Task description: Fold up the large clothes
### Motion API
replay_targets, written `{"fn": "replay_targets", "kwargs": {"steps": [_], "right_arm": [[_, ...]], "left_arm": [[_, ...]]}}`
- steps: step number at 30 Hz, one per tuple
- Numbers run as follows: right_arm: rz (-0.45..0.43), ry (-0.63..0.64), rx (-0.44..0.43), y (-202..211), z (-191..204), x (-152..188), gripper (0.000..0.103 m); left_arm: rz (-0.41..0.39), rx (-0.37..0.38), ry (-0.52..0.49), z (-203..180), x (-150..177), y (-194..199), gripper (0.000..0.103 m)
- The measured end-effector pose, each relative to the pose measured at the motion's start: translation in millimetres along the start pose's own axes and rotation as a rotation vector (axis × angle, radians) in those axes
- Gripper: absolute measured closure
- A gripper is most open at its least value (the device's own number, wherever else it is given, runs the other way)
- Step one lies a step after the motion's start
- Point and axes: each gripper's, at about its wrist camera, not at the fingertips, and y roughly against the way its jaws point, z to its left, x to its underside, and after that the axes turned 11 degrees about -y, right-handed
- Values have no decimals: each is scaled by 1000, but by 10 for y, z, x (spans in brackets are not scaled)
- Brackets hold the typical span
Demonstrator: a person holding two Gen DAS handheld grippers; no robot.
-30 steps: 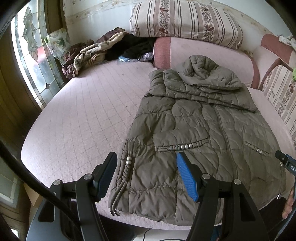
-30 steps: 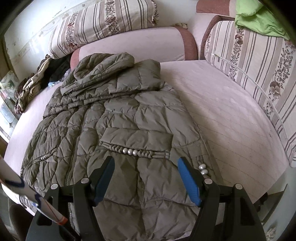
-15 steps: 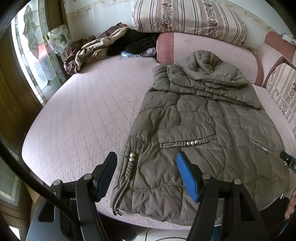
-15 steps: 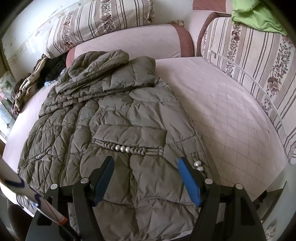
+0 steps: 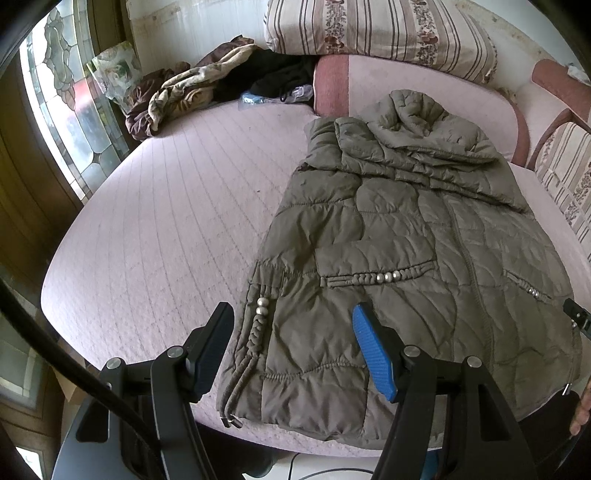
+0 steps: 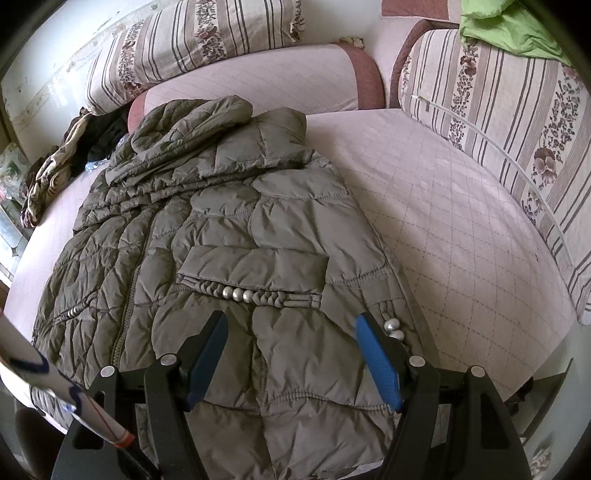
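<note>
1. Olive-green quilted puffer jacket (image 5: 399, 258) lies flat, front up, on the pink quilted bed surface (image 5: 166, 229). Hood end points toward the far bolster, hem at the near edge.
2. Hood and upper section are bunched and folded over at the far end (image 6: 207, 133). Centre zip runs down the body.
3. Braided pocket trims with silver beads show on both sides (image 6: 243, 293); a beaded cord hangs along the jacket's side seam (image 5: 260, 310).
4. Left gripper (image 5: 291, 332): jaws spread wide, nothing between the pads. It hovers over the near hem corner of the jacket; the black finger (image 5: 212, 350) sits over the bed just beside the jacket edge, the blue-padded finger (image 5: 373, 354) over the fabric. Contact with the fabric: can't tell.
5. Right gripper (image 6: 290, 339): jaws also spread wide, clamping nothing. Both fingers sit over the jacket's lower panel near the opposite hem corner, angled down. Contact: can't tell.
6. Striped floral cushion (image 5: 376, 33) sits on the pink bolster (image 6: 258, 81) behind the jacket.
7. Heap of brown and black clothes (image 5: 207, 85) at the far corner, well apart from the jacket, beside a stained-glass window (image 5: 62, 96).
8. Bright green cloth (image 6: 509, 29) rests on top of the striped side cushion (image 6: 517, 122).
9. Part of a person's fingers (image 5: 581, 410) shows at the left view's edge.
</note>
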Motion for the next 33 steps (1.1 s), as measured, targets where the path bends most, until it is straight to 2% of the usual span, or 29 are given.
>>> {"fn": "replay_targets", "kwargs": {"steps": [11,20,25,33], "right_arm": [[-14,-35,11,21,-197,-32,26],[-28,-144,58,40,-701,-175,22],[11,-223,38,-78,-1035,-230,21],[99,-379,-118,-407,-1397,-227,21]], "left_arm": [[25,-13,-1,7,34,-86,37],[54,-17,49,260,43,-267,37],[87,79,151,649,70,-530,37],[158,290,249,924,188,-1037,37]]}}
